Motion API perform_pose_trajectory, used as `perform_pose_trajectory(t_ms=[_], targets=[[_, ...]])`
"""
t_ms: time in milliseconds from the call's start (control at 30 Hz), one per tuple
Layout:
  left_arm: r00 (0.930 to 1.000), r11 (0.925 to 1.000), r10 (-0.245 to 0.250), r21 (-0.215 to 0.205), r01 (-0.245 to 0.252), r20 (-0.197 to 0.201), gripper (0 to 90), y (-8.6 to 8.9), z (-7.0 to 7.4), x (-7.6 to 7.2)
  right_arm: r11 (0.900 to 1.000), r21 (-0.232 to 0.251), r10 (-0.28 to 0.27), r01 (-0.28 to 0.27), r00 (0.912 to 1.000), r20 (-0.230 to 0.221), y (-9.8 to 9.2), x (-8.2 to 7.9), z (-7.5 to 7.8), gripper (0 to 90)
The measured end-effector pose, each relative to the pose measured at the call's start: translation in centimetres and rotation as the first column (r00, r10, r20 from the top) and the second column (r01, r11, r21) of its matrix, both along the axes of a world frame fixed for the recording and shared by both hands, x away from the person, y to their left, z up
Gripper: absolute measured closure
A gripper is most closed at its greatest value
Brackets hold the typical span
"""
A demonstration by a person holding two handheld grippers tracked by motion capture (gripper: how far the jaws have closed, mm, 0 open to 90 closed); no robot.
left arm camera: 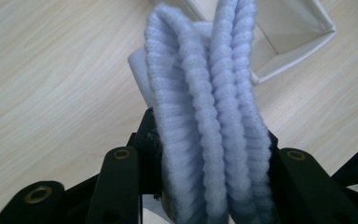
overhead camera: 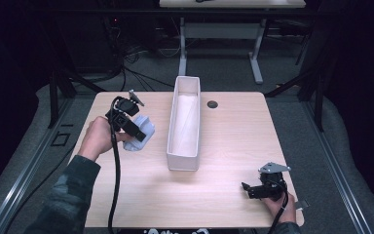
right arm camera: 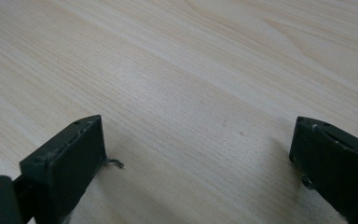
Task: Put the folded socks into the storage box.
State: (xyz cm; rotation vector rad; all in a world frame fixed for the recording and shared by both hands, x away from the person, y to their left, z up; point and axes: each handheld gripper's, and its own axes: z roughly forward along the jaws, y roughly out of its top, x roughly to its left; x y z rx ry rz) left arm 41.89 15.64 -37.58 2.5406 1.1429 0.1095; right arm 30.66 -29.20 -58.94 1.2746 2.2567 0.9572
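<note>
The left gripper [overhead camera: 137, 130], clenched on the folded pale-blue ribbed knit cloth [left arm camera: 205, 116] just left of the long white fabric bin [overhead camera: 184, 122], should carry it high enough to clear the bin's near wall before letting go.

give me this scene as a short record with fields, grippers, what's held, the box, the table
left gripper: shut on the pale blue knitted cloth, left of the box
cloth: folded, ribbed, bunched between the jaws
right gripper: open, nothing between the jaws, near the table's front right corner
white box: long, narrow, open-topped, mid-table, looks empty
table: light wood, small dark round fitting right of the box
</note>
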Motion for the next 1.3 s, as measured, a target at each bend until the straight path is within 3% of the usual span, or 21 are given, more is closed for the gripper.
perform_pose_trajectory(t_ms=[667, 1300], targets=[[0.9981, 0.9989, -0.046, 0.013, 0.046, 0.040, 59.2, -3.2, 2.0, 0.7, 1.000, -0.003, -0.001, 0.001, 1.0000, 0.003, 0.0, 0.0, 0.0, 3.0], [0.9972, 0.9968, -0.074, 0.029, 0.074, 0.000, 59.2, -6.9, 0.1, 2.3, 1.000, -0.004, -0.003, 0.003, 1.0000, 0.002, 0.0, 0.0, 0.0, 3.2]])
